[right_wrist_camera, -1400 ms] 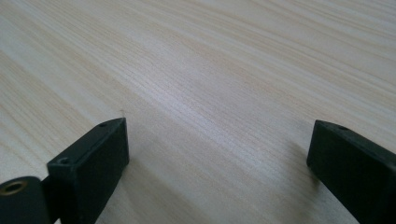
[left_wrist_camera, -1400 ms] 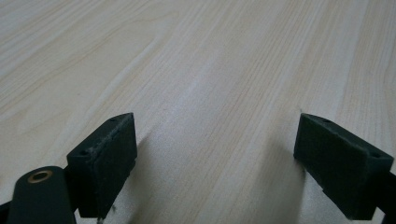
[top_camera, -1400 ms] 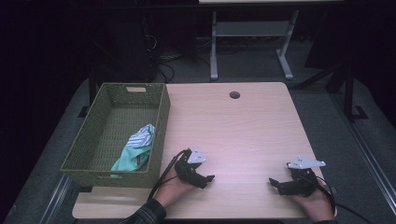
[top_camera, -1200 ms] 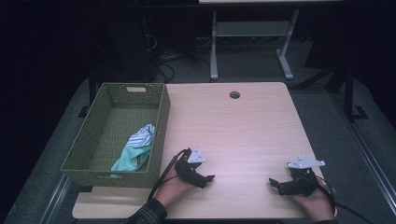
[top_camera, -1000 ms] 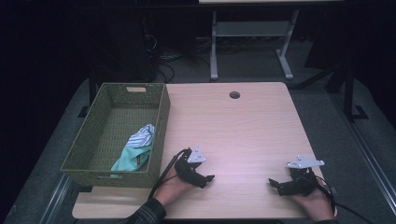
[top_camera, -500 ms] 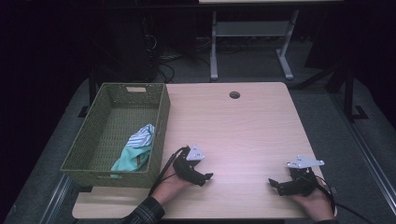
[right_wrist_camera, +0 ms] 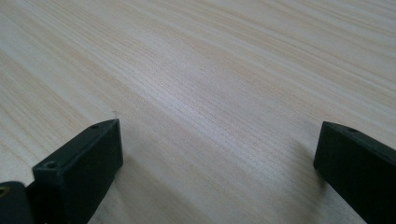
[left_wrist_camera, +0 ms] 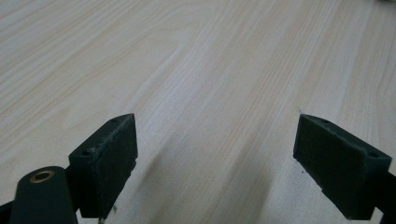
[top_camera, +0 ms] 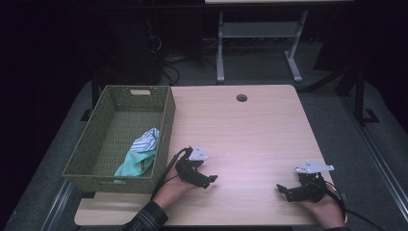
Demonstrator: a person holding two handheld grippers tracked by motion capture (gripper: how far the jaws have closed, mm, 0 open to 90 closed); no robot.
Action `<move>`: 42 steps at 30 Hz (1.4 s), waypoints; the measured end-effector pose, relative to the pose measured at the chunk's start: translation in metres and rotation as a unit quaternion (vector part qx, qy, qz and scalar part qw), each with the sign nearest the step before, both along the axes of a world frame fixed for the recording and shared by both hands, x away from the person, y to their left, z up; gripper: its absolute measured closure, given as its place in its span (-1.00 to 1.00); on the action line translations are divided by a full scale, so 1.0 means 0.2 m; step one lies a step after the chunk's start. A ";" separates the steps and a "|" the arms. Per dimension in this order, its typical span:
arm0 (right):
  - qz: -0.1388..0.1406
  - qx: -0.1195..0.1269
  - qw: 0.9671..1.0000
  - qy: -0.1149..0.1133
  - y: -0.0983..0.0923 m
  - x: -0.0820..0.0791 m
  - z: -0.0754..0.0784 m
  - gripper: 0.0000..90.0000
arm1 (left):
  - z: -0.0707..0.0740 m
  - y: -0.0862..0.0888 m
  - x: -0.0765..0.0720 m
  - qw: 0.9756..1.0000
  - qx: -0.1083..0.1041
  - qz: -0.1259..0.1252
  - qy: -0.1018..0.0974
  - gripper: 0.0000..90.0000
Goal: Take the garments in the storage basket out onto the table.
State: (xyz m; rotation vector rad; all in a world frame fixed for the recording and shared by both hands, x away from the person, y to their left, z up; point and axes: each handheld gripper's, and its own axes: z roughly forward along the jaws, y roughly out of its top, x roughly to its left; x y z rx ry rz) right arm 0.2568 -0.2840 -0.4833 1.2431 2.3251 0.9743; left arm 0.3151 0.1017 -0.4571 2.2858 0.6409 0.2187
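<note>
A green woven basket (top_camera: 120,139) is taken as the landmark; it stands at the left edge of the wooden surface (top_camera: 250,134). Inside it, against its near right wall, a crumpled cloth (top_camera: 139,155) in teal with a striped part is seen lying, wholly within the rim.

The left gripper (top_camera: 204,179) is held low over the surface just to the right of the basket's near corner, pointing away from the basket. Its jaws are spread wide, with nothing between them but bare wood in the left gripper view. The right gripper (top_camera: 285,191) is kept well apart from the basket, near the front right part of the surface, and its jaws are likewise spread and empty.

The cloth is judged to be already stowed in the basket. No other loose item is seen on the surface, so little or nothing appears left to be done with the 2 grippers.
</note>
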 end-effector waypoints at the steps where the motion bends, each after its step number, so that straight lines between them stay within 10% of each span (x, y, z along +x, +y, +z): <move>1: 0.001 -0.001 1.000 0.000 0.00 0.00 0.00 -0.98 | 0.00 0.00 0.00 1.000 0.001 -0.001 0.000 -0.71; 42: 0.001 -0.001 1.000 0.000 0.00 0.00 0.00 -0.98 | 0.11 0.04 0.02 1.000 -0.005 0.005 -0.004 -0.71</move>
